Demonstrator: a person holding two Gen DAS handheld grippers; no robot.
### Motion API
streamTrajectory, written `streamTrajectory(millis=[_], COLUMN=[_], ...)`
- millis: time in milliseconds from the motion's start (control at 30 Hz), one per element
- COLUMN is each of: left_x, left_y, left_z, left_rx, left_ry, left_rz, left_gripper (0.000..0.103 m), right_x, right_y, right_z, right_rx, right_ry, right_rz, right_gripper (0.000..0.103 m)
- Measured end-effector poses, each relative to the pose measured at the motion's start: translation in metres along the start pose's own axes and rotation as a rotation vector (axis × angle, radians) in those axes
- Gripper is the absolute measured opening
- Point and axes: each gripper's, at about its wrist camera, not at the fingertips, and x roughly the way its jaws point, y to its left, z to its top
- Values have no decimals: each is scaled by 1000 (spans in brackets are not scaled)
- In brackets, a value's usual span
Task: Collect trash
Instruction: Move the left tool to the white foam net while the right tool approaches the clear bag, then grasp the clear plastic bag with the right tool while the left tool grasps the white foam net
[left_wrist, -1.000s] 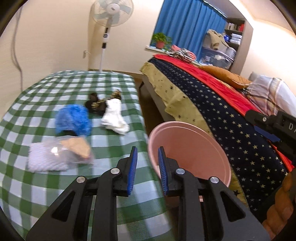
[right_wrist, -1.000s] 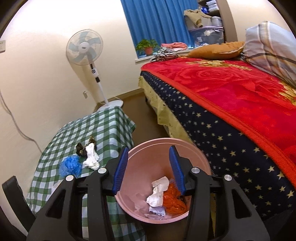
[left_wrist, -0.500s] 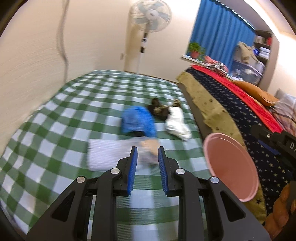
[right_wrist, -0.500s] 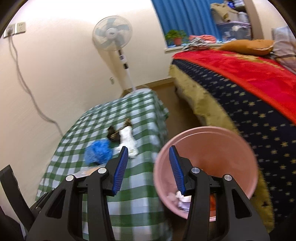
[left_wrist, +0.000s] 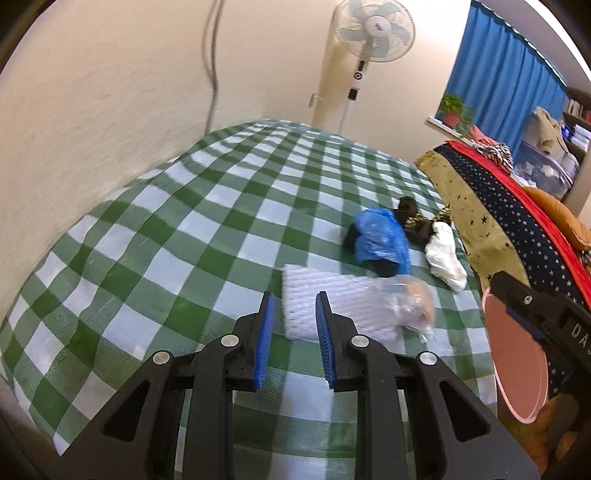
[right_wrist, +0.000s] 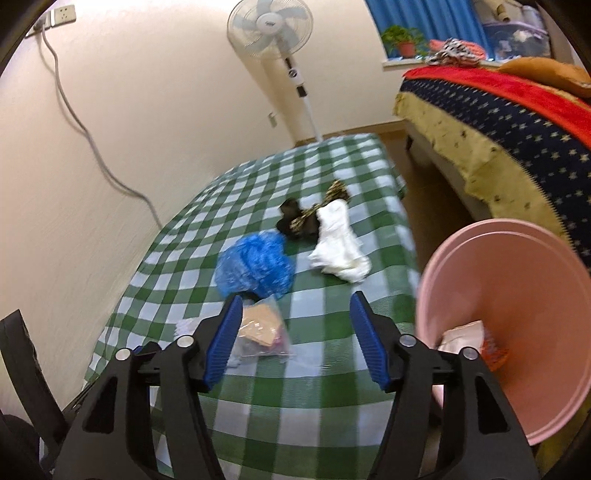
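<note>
On the left we hold the left hand-held gripper (left_wrist: 291, 321) low over the green-checked counter (left_wrist: 177, 236), its jaws narrow and empty. Just past its tips, at about one o'clock, lies a white foam wrap (left_wrist: 325, 302) with a clear plastic bag (left_wrist: 413, 302) on its right end. Beyond them, still toward one o'clock, sits a crumpled blue plastic cover (left_wrist: 380, 240), with a dark leopard-print scrap (left_wrist: 417, 221) at its two o'clock and a white tissue wad (left_wrist: 445, 258) to its right.

Further right, our right hand-held gripper (right_wrist: 295, 336) hangs over the same counter; its jaws have just been opening and stand wide, with nothing between the pads. The bag lies just beside its left finger. At three o'clock from this hand-held gripper the pink bin (right_wrist: 517, 295) stands off the counter's edge, already holding some trash. The bed (right_wrist: 517, 122) fills the far right.
</note>
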Motion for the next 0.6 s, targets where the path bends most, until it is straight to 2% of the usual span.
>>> streamTrajectory(millis=[200, 467, 533, 600], left_x=[7, 17, 19, 23], left_y=[3, 10, 10, 11], left_z=[0, 3, 2, 2], left_rx=[-23, -58, -60, -73], left_ry=[18, 45, 53, 66], left_rz=[-9, -25, -27, -35], left_gripper=[23, 23, 23, 23], right_x=[27, 61, 65, 67], right_y=[9, 15, 15, 18], right_z=[-4, -14, -16, -18], right_rx=[-2, 1, -1, -18], right_ry=[66, 187, 206, 216], right_rz=[54, 88, 99, 106], right_gripper=[72, 72, 71, 60])
